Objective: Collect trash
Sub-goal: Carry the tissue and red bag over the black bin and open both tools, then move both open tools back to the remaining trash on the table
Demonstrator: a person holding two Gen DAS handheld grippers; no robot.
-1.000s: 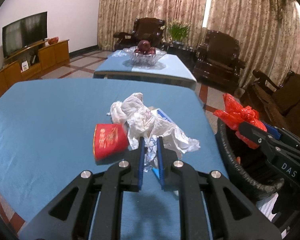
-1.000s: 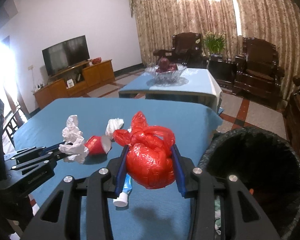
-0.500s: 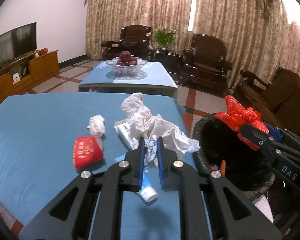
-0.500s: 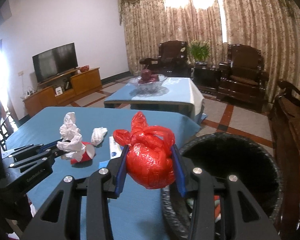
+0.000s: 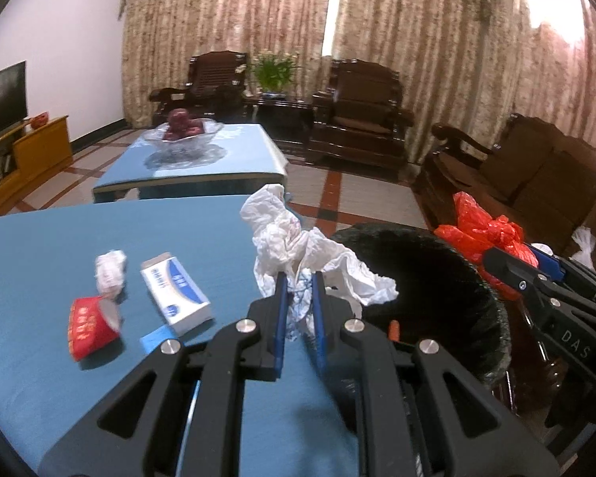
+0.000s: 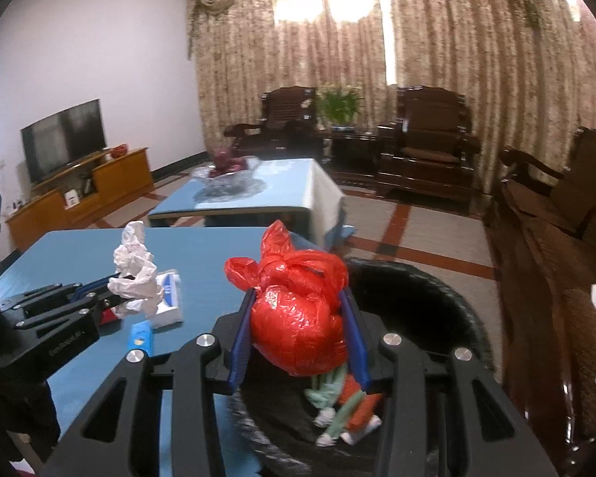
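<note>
You've carried both loads off the bench toward its right edge: your right gripper (image 6: 298,334), jaws pinching the red bag (image 6: 298,318), now hangs over the black bin (image 6: 437,318); your left gripper (image 5: 298,310), jaws pressed on the white crumpled paper (image 5: 298,246), reaches the rim. Release comes next.

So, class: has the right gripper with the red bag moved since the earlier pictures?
Yes. The right gripper, shut on the red bag, has swung off the blue table and now sits over the black bin.
</note>
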